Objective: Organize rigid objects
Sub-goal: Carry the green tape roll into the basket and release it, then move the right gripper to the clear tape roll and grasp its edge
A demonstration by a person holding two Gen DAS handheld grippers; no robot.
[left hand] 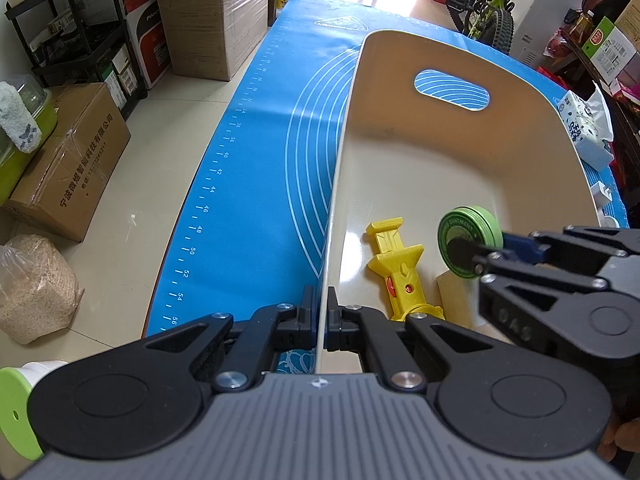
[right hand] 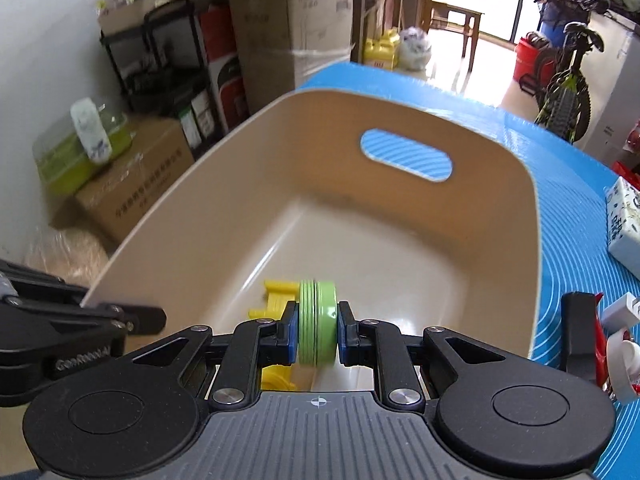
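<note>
A beige plastic bin (left hand: 400, 168) with a handle cut-out stands on the blue mat (left hand: 256, 184). My left gripper (left hand: 324, 316) is shut on the bin's left wall, near its close end. A round green tin (right hand: 318, 320) sits edge-on between the pads of my right gripper (right hand: 318, 330), which is shut on it. In the left wrist view the green tin (left hand: 468, 236) hangs inside the bin, just above its floor. A yellow plastic toy (left hand: 396, 264) lies on the bin's floor beside it, and the same yellow toy (right hand: 276, 296) shows partly behind the tin.
A tissue pack (left hand: 584, 128) and small white items (right hand: 624, 344) lie on the mat right of the bin. Cardboard boxes (left hand: 68, 160), a black shelf (left hand: 80, 32) and a sack of pellets (left hand: 32, 284) stand on the floor to the left. A bicycle (left hand: 488, 4) is behind the table.
</note>
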